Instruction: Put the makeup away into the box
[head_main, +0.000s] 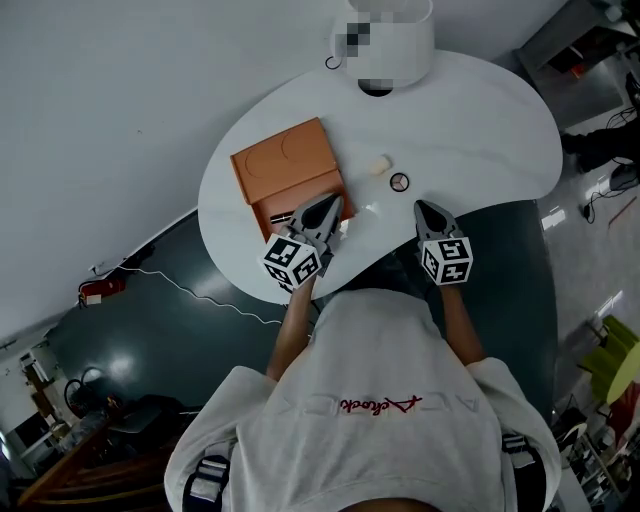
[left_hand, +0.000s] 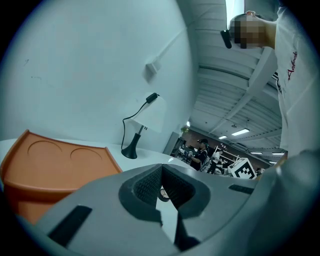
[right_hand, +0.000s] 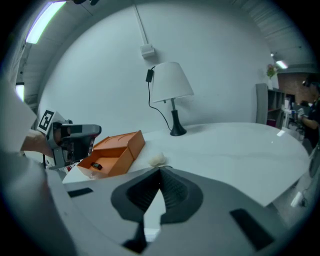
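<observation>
White table (head_main: 490, 110) carries orange box (head_main: 285, 165) at center-left; we see left gripper (head_main: 328, 208) and right gripper (head_main: 426, 210), fingers pressed together, empty.

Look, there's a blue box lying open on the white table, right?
Not quite. The box is orange, not blue. It does lie open on the white table. The head view shows the colour plainly, and the right gripper view shows it too.
</observation>
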